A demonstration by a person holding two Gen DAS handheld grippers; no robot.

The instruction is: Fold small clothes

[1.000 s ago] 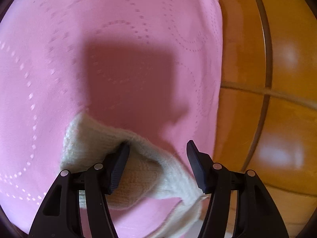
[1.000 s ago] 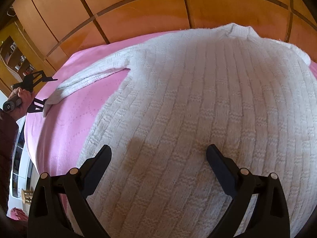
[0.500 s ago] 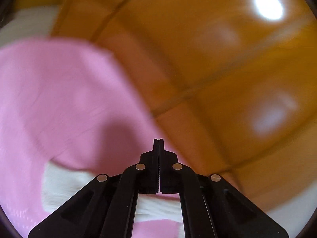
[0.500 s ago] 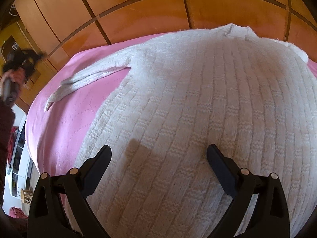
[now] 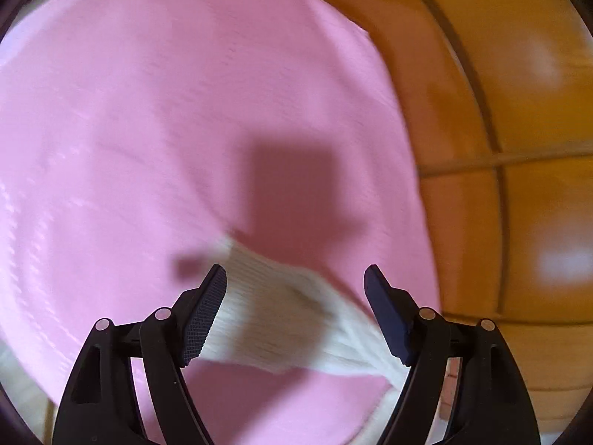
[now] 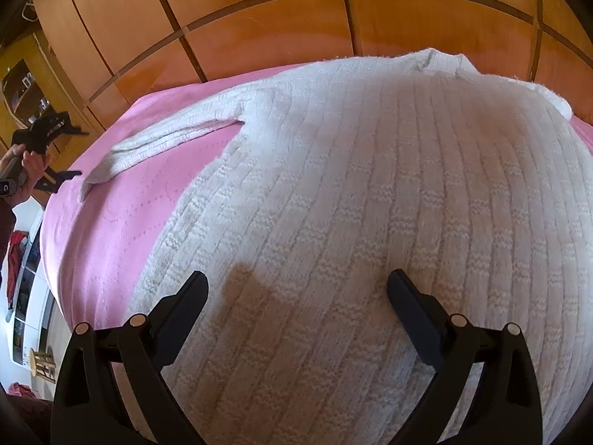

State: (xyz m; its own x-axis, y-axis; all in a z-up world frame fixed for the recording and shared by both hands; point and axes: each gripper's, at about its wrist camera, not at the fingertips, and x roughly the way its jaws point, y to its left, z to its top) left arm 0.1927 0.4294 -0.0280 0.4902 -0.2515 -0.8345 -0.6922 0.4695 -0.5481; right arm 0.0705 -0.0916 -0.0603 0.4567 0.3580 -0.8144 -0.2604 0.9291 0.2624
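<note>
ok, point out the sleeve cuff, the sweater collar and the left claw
cuff (image 5: 237,259): left wrist view, ribbed end of the sleeve.
collar (image 6: 443,61): right wrist view, front of the neck band.
left claw (image 5: 294,311): left wrist view, midway between its opening fingertips, over the sleeve.

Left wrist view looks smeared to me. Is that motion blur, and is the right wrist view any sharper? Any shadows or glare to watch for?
Left wrist view: motion-blurred, sleeve cuff and pink cover streaked, a dark square shadow on the cover, glare patches on the wood panels. Right wrist view: sharp, the sweater knit crisp, one small shadow near the lower edge, strong fisheye bending throughout.
</note>
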